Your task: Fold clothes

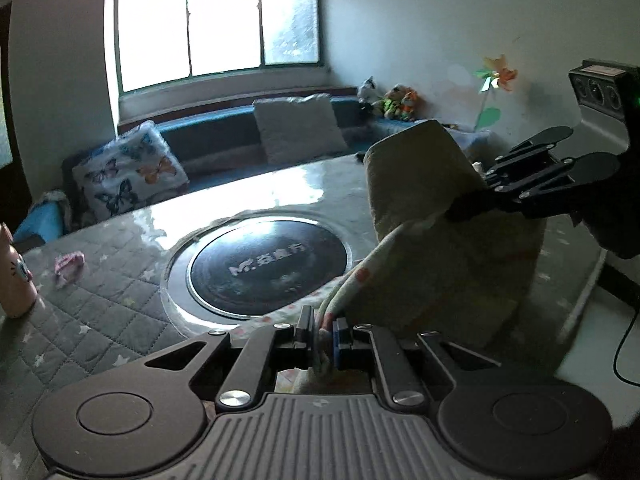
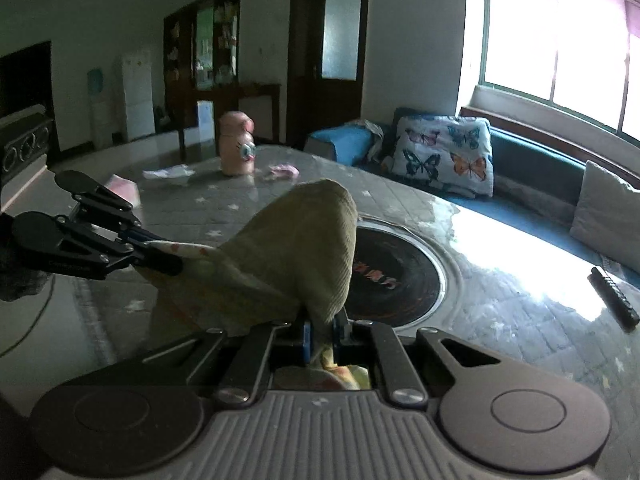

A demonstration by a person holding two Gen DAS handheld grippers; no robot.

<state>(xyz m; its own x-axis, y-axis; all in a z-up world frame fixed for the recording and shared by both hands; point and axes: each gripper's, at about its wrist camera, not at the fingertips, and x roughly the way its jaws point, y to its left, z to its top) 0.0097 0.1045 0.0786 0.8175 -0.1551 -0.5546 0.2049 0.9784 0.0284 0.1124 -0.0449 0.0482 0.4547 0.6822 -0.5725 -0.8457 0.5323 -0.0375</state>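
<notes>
Left wrist view: pink bottle [image 1: 14, 276] at far left on table [image 1: 100, 300], round black hotplate [image 1: 269, 264] mid-table, left gripper [image 1: 322, 330] clamped on garment [image 1: 448, 248] edge, cloth lifted above table, right gripper [image 1: 460, 212] pinching its far edge.

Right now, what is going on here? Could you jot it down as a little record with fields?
setting: living room, quilted table cover under clear sheet
garment: yellowish-green garment, lifted and bunched between both grippers
left gripper: fingers shut on the garment's spotted edge
right gripper: fingers shut on another edge
built-in round cooktop: beside the garment
pink bottle: upright, far side of the table
dark remote-like bar: at the table edge
fold: not yet laid flat
</notes>
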